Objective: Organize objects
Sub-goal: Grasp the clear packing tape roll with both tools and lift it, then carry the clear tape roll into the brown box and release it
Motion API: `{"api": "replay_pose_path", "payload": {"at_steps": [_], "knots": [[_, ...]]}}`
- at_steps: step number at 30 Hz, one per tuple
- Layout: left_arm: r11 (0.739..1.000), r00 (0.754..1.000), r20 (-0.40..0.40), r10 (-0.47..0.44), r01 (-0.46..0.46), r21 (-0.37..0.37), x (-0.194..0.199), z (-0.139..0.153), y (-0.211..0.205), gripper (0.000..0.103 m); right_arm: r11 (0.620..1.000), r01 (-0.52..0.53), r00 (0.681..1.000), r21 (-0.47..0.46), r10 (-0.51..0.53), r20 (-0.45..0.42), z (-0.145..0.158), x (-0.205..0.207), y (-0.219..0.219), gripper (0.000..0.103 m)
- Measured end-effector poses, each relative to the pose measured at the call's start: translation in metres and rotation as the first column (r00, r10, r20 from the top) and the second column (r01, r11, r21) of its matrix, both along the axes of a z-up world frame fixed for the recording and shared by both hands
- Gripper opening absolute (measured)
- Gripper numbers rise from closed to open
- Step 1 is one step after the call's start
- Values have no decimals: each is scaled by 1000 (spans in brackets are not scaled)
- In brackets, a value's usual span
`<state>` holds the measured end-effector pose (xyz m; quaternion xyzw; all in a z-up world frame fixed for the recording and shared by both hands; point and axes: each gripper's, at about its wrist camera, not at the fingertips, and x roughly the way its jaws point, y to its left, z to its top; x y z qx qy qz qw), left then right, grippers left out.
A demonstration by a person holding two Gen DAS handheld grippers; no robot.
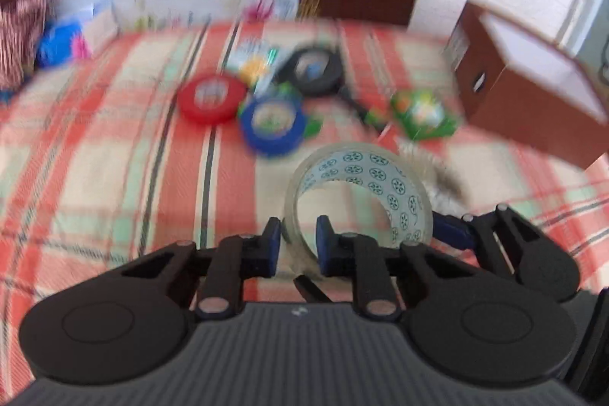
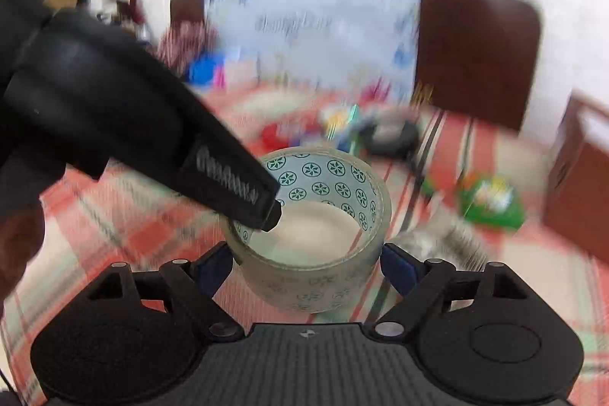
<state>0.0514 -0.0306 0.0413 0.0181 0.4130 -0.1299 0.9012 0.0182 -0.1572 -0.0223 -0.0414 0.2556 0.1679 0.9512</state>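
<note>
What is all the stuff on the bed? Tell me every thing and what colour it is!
clear tape roll: 1, see-through with green star marks inside, nearest, between both grippers
red tape roll: 1, red, middle of the blanket
blue tape roll: 1, blue, beside the red one
black tape roll: 1, black, behind the blue one
green packet: 1, green, right of the rolls
box: 1, brown outside, white inside, far right
blanket: 1, red, cream and green checks, under everything
left gripper: 1, black with blue pads, shut on the clear roll's wall
right gripper: 1, black, open, pads either side of the roll
</note>
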Motion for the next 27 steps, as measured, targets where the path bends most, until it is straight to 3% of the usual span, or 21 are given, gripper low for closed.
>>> {"api": "replay_pose_path", "payload": {"at_steps": [3,7,12,15,16,19,21,23,27], "knots": [[998,993,93,-67,66,14,1,39,-31,22,997,67,988,42,-72,139,25,-7,-28,84],[975,951,216,-219,209,70,9,75,-112,22,972,229,935,50,-234,265,47,-4,-88,84],[936,899,263,-350,346,61,37,84,-217,22,904,419,851,87,-424,310,63,9,-183,84],[916,878,265,-400,394,77,53,77,-269,23,874,481,825,64,-476,304,60,26,-227,84],[912,876,257,-408,402,79,59,74,-283,24,868,493,821,57,-486,299,58,31,-239,85],[913,880,245,-407,396,95,76,62,-312,50,845,531,799,57,-522,299,53,43,-265,88],[916,875,271,-401,384,114,79,59,-322,50,827,552,774,103,-555,306,47,40,-277,93],[919,869,298,-394,380,108,78,60,-323,55,821,555,770,132,-568,292,38,39,-285,94],[946,898,301,-322,319,63,81,62,-303,59,818,548,772,173,-574,271,33,39,-296,92]]}}
